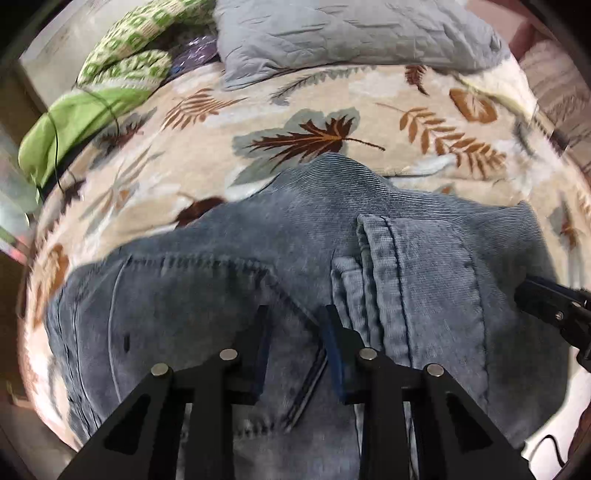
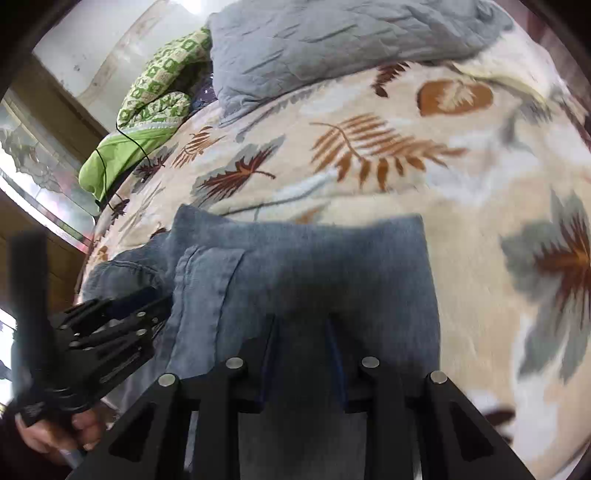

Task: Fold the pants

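Note:
Blue-grey corduroy-like pants (image 1: 177, 295) lie folded on a leaf-print blanket (image 1: 332, 99). A hem or cuff with stitched seams (image 1: 384, 266) lies on top. My left gripper (image 1: 295, 314) points down onto the pants beside a pocket seam. Its jaws stand narrow, with the blue pads pressed on the fabric between them. In the right wrist view the pants (image 2: 332, 258) fill the middle, and my right gripper (image 2: 301, 321) is shut on the cloth near its right edge. The left gripper (image 2: 147, 299) shows at the left, held by a hand (image 2: 55, 432). The right gripper's tip (image 1: 546, 299) enters the left wrist view from the right.
A grey quilted pillow (image 1: 351, 33) lies at the far end of the bed. Green patterned cloths (image 1: 129, 59) and a thin black cable (image 1: 55, 129) sit at the far left. A wall and a window frame (image 2: 44, 166) stand beyond the bed's left edge.

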A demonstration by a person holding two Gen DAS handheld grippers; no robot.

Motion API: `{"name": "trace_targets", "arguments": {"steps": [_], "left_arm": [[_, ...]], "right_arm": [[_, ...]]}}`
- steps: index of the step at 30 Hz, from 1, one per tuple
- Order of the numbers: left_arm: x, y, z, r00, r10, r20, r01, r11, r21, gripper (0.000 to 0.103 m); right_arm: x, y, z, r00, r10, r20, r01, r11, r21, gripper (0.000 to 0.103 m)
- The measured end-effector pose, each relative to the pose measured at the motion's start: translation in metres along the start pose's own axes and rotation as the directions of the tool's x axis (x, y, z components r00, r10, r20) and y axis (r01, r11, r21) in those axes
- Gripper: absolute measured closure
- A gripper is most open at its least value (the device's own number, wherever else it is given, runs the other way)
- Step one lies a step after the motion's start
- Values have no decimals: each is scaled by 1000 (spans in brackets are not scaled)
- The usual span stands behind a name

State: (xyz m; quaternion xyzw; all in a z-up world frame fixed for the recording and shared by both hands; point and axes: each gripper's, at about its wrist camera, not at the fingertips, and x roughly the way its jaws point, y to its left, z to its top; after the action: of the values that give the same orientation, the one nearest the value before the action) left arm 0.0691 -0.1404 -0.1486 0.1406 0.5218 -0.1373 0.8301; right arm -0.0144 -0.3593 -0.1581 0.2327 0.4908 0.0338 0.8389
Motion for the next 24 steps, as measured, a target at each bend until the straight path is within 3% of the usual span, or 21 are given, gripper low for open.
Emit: {"name": "trace_targets", "arguments": {"steps": [4, 6, 8, 10, 14, 17, 20, 24], "left_arm": [[-28, 35, -20, 998, -45, 44, 48, 996, -80, 74], [-42, 58, -32, 997, -29, 71, 38, 991, -128, 74], [-57, 90, -50, 996, 3, 85, 13, 984, -177, 74], [-69, 119, -67, 995, 31, 92, -10, 975, -224, 72], [-86, 185, -114, 993, 100, 69, -72, 940, -334, 36], [-91, 218, -150, 990, 133, 50, -102, 913, -394, 34], [-89, 239, -176, 996, 79, 46, -49, 887, -460, 33], [-79, 254, -200, 995, -67, 76, 99, 820, -564, 32]], "right_arm": [[-25, 13, -11, 997, 62, 42, -61, 998, -28, 74], [-17, 20, -17, 996, 90, -6, -90, 996, -26, 74], [10, 32, -26, 992, 24, -126, -33, 997, -72, 74], [14, 43, -30, 992, -38, -117, 25, 994, -110, 72], [-6, 73, -29, 993, 62, -96, -74, 990, -117, 72], [-24, 110, -38, 994, 100, -40, -106, 971, -214, 72], [-25, 137, -57, 982, 183, -55, -190, 950, -248, 72], [-15, 162, -78, 981, 183, -71, -196, 926, -324, 72]]}}
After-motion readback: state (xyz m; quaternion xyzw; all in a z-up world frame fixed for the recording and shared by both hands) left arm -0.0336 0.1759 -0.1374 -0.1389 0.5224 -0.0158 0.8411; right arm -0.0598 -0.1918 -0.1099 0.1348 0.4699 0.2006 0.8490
